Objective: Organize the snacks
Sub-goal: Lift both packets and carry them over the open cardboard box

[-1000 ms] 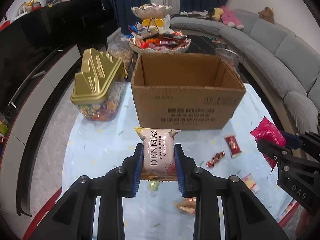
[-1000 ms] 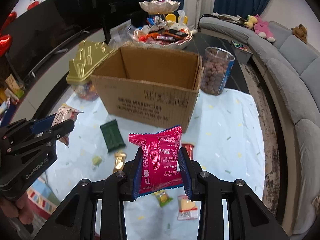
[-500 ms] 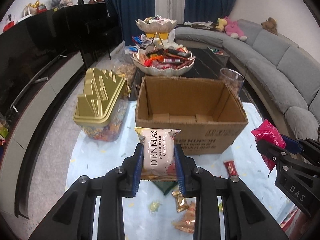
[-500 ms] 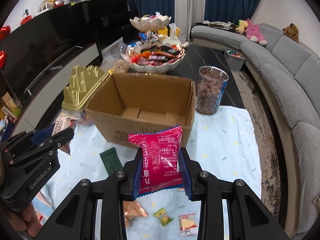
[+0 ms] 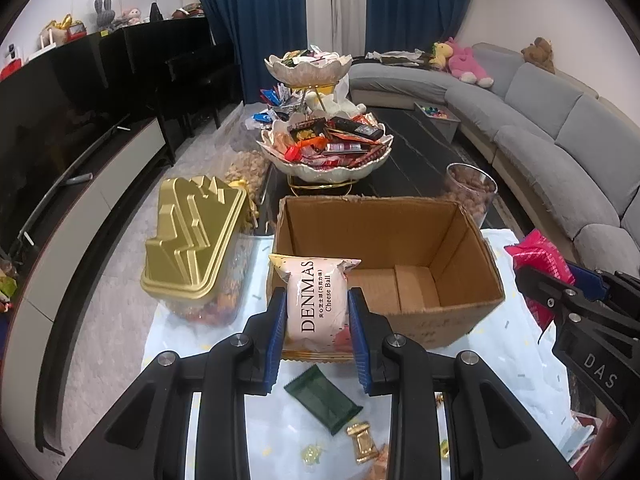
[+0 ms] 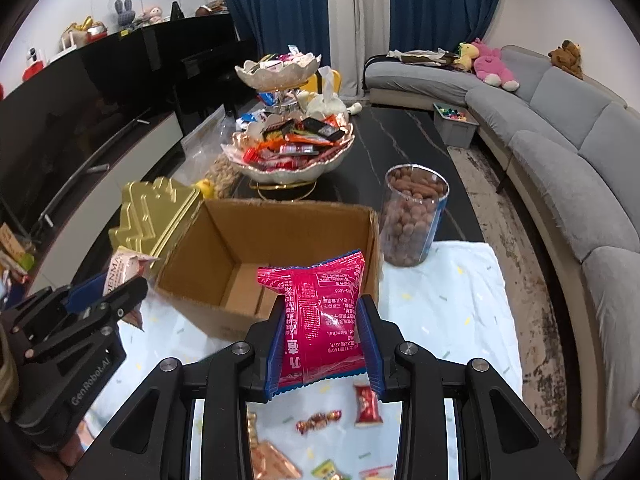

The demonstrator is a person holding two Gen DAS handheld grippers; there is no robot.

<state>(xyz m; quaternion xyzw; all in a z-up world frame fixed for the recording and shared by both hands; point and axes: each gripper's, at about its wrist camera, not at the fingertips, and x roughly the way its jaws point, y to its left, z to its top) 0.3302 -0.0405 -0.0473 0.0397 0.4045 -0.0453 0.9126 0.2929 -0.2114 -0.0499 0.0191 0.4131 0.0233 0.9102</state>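
My left gripper [image 5: 317,320] is shut on a pale pink cheese-ball packet [image 5: 317,300], held upright above the near left corner of an open cardboard box [image 5: 384,216]. My right gripper [image 6: 322,334] is shut on a red snack packet [image 6: 320,308], held over the near right rim of the same cardboard box [image 6: 280,220]. The box interior looks bare. Each gripper shows in the other's view: the right gripper [image 5: 560,284] at the right edge, the left gripper [image 6: 116,292] at the left edge.
Loose sweets and a dark green bar [image 5: 322,398] lie on the pale cloth [image 6: 460,312] below the grippers. A gold-lidded jar [image 5: 192,240] stands left of the box, a clear jar of nuts [image 6: 412,216] to its right. A tiered snack bowl [image 5: 324,148] stands behind, a grey sofa [image 5: 560,132] farther right.
Both grippers have risen and moved toward the box with their packets still held. The box's inside has come into view and now sits just beyond the packets.
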